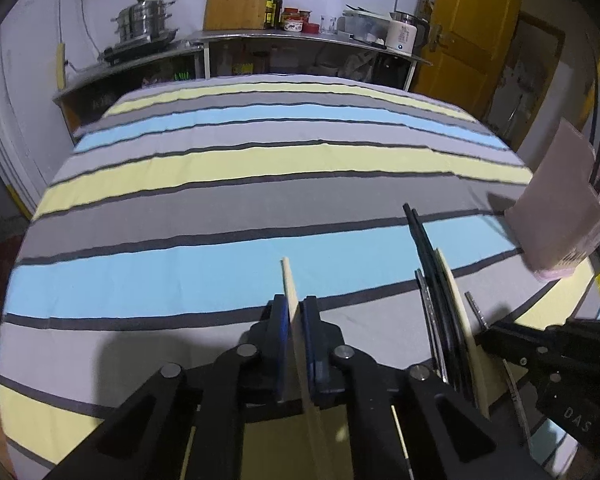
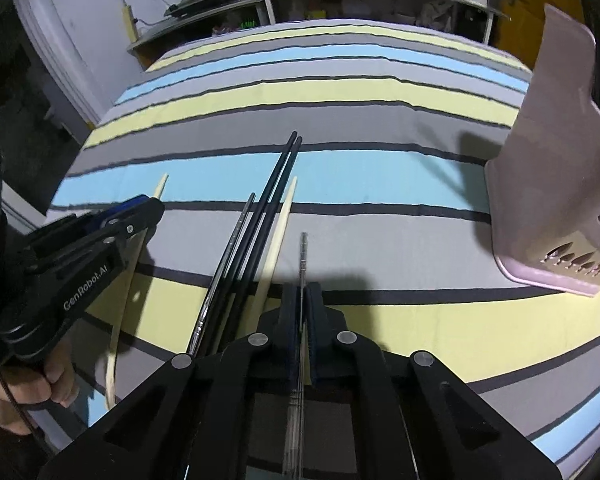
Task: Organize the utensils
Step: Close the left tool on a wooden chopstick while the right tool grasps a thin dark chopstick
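Holding one chopstick each, we have our left gripper [image 1: 296,312] clamped on a pale bamboo chopstick [image 1: 289,280] and our right gripper [image 2: 303,300] clamped on a metal chopstick [image 2: 303,256], both pointing away from us. The pink utensil holder [image 2: 556,184] stands on the striped surface [image 2: 340,92] ahead and to the right, nearer our right gripper; the black chopsticks [image 2: 272,196] lie between us.

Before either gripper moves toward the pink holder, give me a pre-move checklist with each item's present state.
1. Left gripper shut on the pale chopstick: ok.
2. Right gripper shut on the metal chopstick: ok.
3. Pink holder upright on the striped cloth: ok.
4. Holder's top opening free: cannot tell, out of frame.
5. Cloth between right gripper and holder free of utensils: ok.
6. Loose black chopsticks, second pale chopstick and second metal chopstick lying untouched between the grippers: ok.
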The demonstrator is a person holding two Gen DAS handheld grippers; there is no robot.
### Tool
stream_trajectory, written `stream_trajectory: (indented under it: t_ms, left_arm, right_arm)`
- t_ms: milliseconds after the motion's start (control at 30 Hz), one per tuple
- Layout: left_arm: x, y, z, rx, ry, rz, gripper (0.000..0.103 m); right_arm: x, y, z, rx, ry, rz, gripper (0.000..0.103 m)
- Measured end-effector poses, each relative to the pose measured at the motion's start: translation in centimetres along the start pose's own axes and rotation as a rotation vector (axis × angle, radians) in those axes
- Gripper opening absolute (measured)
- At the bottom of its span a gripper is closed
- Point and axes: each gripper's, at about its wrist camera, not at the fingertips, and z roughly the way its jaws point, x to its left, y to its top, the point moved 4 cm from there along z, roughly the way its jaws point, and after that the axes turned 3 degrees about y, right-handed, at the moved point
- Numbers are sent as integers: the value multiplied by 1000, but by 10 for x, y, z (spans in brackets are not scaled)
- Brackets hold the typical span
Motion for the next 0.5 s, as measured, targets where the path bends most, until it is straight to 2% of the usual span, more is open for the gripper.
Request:
stream_trajectory:
  t_ms: [167,367,500]
  left_arm:
    - [6,6,2,22,-49,-34,6]
    - [-1,15,9,67,-49,8,7]
    - [-8,22,15,86,-8,61,7]
  right_arm:
    - [-2,0,-5,-12,37,12,4]
    - [-4,-3,-3,-6,51,17,4]
    - [-4,-3,-3,-8,55,19,4]
